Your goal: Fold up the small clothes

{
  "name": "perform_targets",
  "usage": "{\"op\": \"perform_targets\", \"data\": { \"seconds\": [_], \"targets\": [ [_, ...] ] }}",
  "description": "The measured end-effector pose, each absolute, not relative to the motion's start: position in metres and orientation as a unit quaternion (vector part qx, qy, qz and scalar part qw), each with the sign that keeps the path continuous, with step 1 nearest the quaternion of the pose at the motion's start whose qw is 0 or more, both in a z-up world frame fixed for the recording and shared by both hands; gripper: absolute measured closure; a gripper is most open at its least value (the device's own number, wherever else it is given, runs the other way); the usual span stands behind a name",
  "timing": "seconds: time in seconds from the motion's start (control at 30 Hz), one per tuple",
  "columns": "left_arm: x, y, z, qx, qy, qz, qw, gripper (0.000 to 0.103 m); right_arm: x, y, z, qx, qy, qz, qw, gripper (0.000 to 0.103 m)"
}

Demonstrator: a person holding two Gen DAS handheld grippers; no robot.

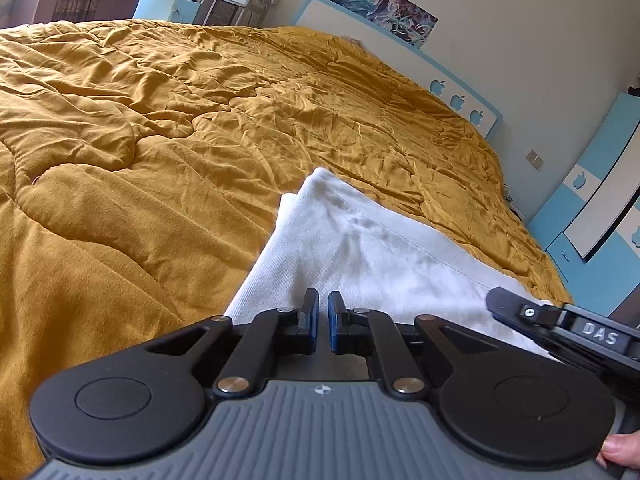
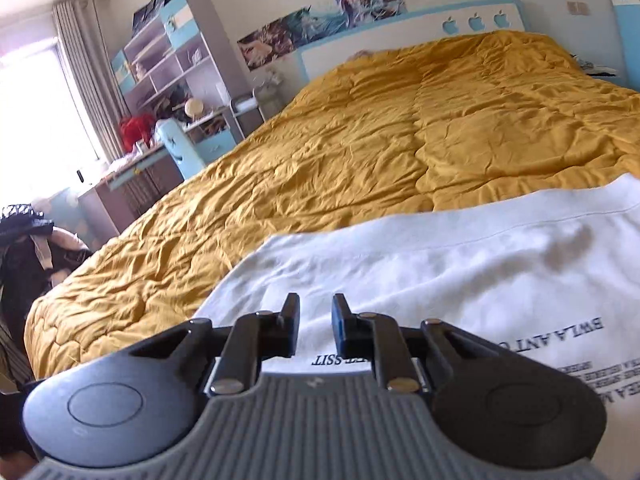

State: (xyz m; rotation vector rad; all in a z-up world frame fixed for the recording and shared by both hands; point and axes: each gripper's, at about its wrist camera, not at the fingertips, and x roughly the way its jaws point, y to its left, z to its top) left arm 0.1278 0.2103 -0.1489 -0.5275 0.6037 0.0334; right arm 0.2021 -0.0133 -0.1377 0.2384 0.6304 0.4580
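Through my left wrist camera, the mustard-yellow quilt [image 1: 168, 128] fills the whole left side, rumpled and quilted in soft ridges. Right of it lies the white garment [image 1: 360, 248], spread on the quilt with one folded corner pointing away from me toward the headboard [image 1: 400, 56]. My left gripper [image 1: 323, 312] sits low over the near part of that garment; its fingers stand close together with only a narrow slit between the blue pads [image 1: 334, 316], and I cannot tell whether any cloth is pinched there. At the far right of this view my right gripper [image 1: 520, 312] reaches in over the white cloth, and a fingertip of my right hand [image 1: 620, 452] shows at the bottom corner.

Through my right wrist camera, a bright window with a curtain [image 2: 80, 60] and a shelf unit [image 2: 168, 52] stand at the left, beyond the bed's edge. The quilt [image 2: 360, 140] runs across the middle up to the headboard [image 2: 400, 36]. The white garment [image 2: 460, 264] covers the near right, lying flat on the quilt, with black printed lettering [image 2: 552, 332] reading upside down from here. My right gripper [image 2: 316, 316] hovers at the garment's near edge, fingers parted with a clear gap and nothing between them.
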Motion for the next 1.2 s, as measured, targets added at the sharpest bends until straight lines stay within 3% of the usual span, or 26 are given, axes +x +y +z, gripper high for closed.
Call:
{"op": "perform_targets", "data": {
  "seconds": [0.1,0.17,0.37,0.5,0.57,0.63,0.7,0.73,0.83,0.87,0.9,1.03,1.2],
  "targets": [
    [0.133,0.212,-0.149,-0.259,0.303,0.009,0.917,0.092,0.224,-0.009,-0.153,0.122,0.355,0.181,0.909,0.094],
    [0.136,0.212,-0.148,-0.254,0.307,0.003,0.917,0.089,0.235,-0.034,-0.162,0.198,0.37,0.145,0.896,0.094],
    [0.137,0.211,-0.149,-0.264,0.308,0.009,0.914,0.087,0.259,-0.134,-0.166,0.344,0.351,0.017,0.871,0.097],
    [0.137,0.209,-0.149,-0.257,0.307,0.012,0.917,0.087,0.255,-0.192,-0.162,0.373,0.333,-0.059,0.864,0.097],
    [0.137,0.206,-0.149,-0.251,0.306,0.012,0.918,0.085,0.245,-0.213,-0.157,0.376,0.32,-0.08,0.866,0.095],
    [0.137,0.204,-0.148,-0.243,0.306,0.01,0.92,0.082,0.233,-0.226,-0.151,0.361,0.312,-0.098,0.873,0.087],
    [0.135,0.202,-0.147,-0.24,0.305,0.009,0.922,0.078,0.216,-0.235,-0.145,0.358,0.298,-0.093,0.88,0.081],
    [0.134,0.202,-0.145,-0.242,0.305,0.007,0.921,0.076,0.207,-0.238,-0.143,0.36,0.293,-0.08,0.882,0.07],
    [0.128,0.202,-0.137,-0.254,0.301,-0.018,0.919,0.053,0.176,-0.238,-0.135,0.348,0.282,-0.024,0.894,0.051],
    [0.125,0.202,-0.135,-0.257,0.301,-0.031,0.918,0.041,0.164,-0.236,-0.133,0.334,0.277,-0.002,0.901,0.051],
    [0.122,0.201,-0.132,-0.258,0.302,-0.052,0.916,0.036,0.154,-0.234,-0.131,0.321,0.274,0.015,0.906,0.051],
    [0.106,0.19,-0.116,-0.256,0.289,-0.067,0.92,0.034,0.124,-0.231,-0.128,0.306,0.268,0.075,0.91,0.053],
    [0.08,0.191,-0.107,-0.331,0.306,-0.097,0.888,0.03,0.1,-0.233,-0.122,0.305,0.242,0.091,0.917,0.052]
  ]
}}
